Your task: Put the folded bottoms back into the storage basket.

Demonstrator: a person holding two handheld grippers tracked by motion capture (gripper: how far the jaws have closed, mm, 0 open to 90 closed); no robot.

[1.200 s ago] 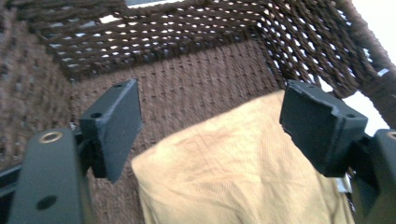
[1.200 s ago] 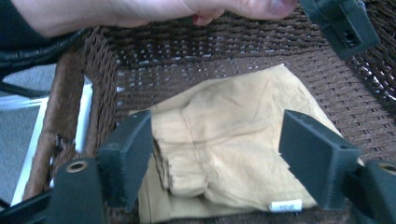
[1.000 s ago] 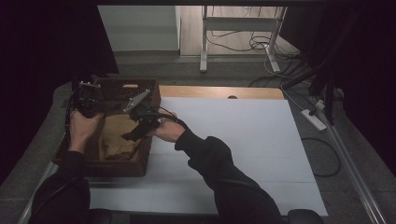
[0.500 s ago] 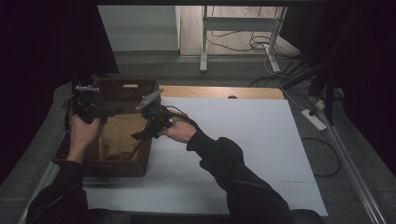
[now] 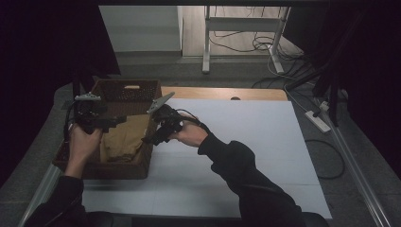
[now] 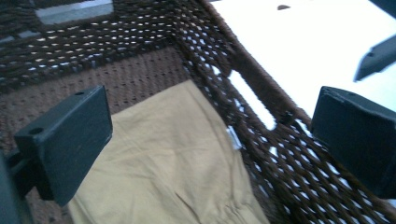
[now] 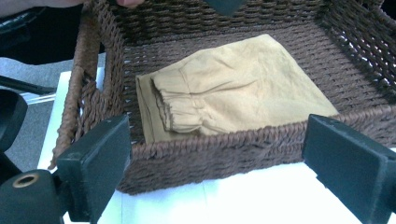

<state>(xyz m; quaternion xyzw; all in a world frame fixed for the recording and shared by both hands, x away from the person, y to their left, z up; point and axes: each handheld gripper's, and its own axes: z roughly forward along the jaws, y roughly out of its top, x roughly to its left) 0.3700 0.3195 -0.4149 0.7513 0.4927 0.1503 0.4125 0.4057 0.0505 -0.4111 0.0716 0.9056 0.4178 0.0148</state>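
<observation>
Bench (image 5: 246, 142) under a white sheet takes up most of the high view, and a brown woven basket (image 5: 124, 90) sits at its left end, partly over the sheet's edge. Inside the basket lies a folded tan cloth (image 5: 124, 139) (a garment, to judge by the gathered cuff seen in the right gripper view), flat on the basket floor and up against the wall that faces the white sheet. In the left gripper view the cloth (image 6: 173, 158) lies below and between the jaws, untouched, with the basket wall and its handle slot (image 6: 252, 98) to one side.

The left gripper (image 5: 113, 121) is held over the basket's left part. Its jaws have just been opening and now stand at their widest, with nothing between them. The right gripper (image 5: 150, 138) hangs at the basket's right wall, pointing toward the cloth. Its jaws have also just been opening and stand wide with nothing gripped; from its own camera the basket's near wall (image 7: 224, 149) and the cloth (image 7: 233, 88) lie beyond them.
</observation>
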